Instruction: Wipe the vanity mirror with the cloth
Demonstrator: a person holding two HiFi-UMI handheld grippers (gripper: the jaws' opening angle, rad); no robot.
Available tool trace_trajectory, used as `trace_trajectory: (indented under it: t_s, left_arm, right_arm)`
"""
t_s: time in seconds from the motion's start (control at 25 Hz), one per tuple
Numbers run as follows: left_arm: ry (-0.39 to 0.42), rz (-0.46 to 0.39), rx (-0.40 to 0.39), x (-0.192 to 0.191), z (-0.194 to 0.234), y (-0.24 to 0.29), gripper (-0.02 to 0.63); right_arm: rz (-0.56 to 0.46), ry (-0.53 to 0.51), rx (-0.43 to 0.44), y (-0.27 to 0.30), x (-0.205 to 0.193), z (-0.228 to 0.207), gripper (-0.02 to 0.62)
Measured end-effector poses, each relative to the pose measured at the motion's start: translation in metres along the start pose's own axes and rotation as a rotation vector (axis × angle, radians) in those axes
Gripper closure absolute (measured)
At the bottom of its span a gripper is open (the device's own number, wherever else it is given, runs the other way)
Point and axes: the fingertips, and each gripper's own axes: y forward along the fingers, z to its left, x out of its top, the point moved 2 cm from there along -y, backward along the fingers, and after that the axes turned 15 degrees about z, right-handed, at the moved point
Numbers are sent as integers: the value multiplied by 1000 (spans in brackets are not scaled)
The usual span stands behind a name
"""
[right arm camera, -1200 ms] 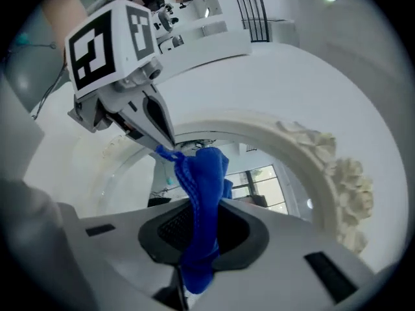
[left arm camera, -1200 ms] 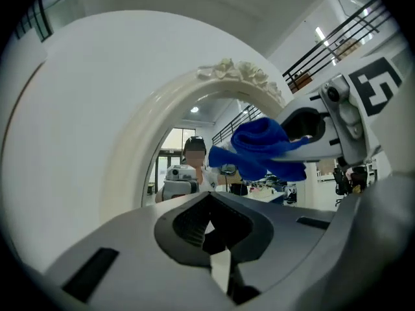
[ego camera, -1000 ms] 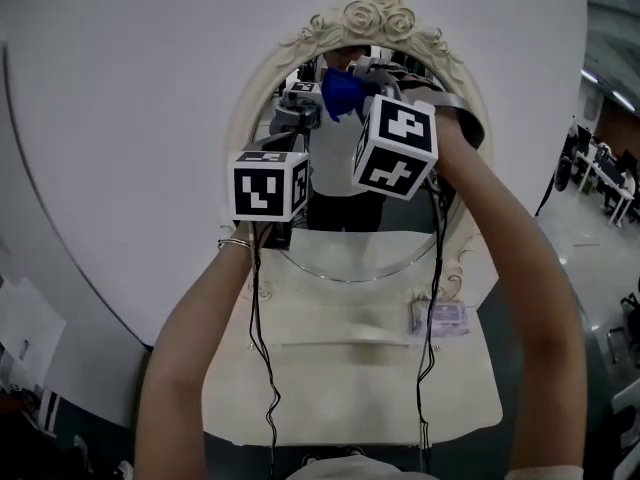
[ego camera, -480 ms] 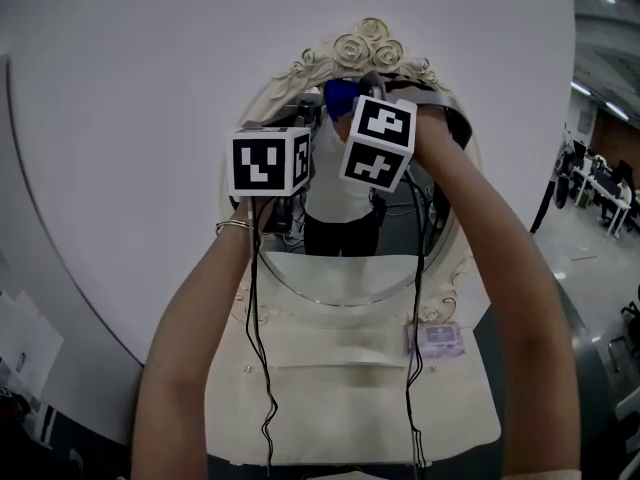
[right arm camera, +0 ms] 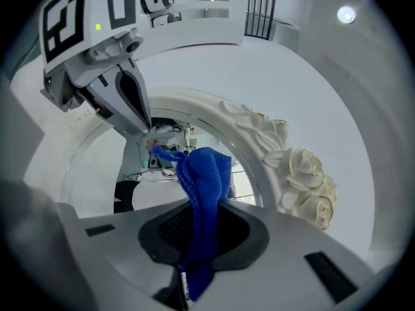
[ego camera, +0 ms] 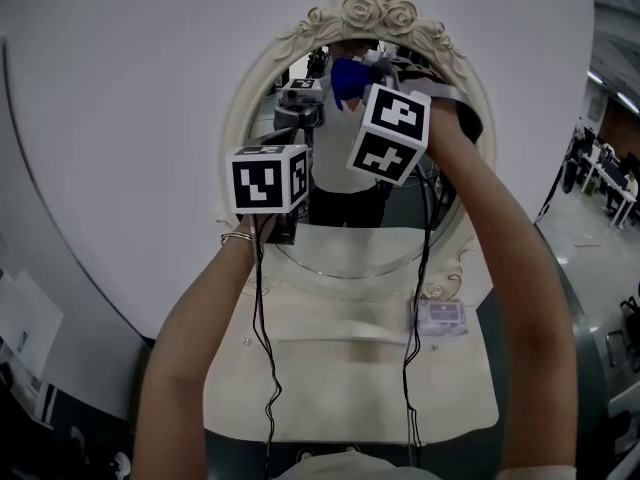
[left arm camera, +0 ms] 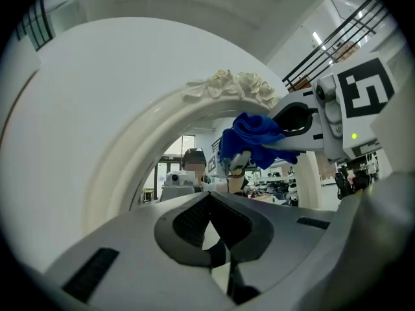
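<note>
Closest to you is the cream bench [ego camera: 350, 378] under your forearms, with the cables hanging down over it.

Next up is your left gripper [left arm camera: 213, 232]. Its jaws are pinched together with nothing between them, and it's parked low and to the left of the other one, in front of the left half of the glass. It isn't doing any work right now.

Your right gripper [right arm camera: 202, 235] is clamped on the blue cloth [right arm camera: 204, 173]. The cloth runs up through the jaws and bunches out past the tips, so its long axis follows the gripper straight at the mirror [ego camera: 345, 248]. The wad sits right at the top of the glass, just under the rose carving [ego camera: 378, 10] on the frame. In the left gripper view the cloth and its reflection look like they meet, so I'd guess it's on the glass, though I can't swear to it.

The bit that matters: nearly all the glass lies below and to the left of the cloth. My take is the next strokes want to go down and across from there. The right gripper is the one for that, and the left one sits about where those strokes would go.
</note>
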Motion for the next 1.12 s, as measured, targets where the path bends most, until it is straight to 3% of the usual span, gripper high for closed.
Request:
trace_trajectory:
  t_s: [0.4,0.64,1.12]
  left_arm:
    - [-21,44,-6,-47,-10,17,601]
    - [-73,76,-37,-83,-20,28,601]
    - [-116,209,-37,-175,-29,45,601]
  right_arm:
    - [-53,98,136,1,-13,68,529]
    - [-65,144,212,4,-19,123,529]
    - [-52,153,350,9,-23,230,529]
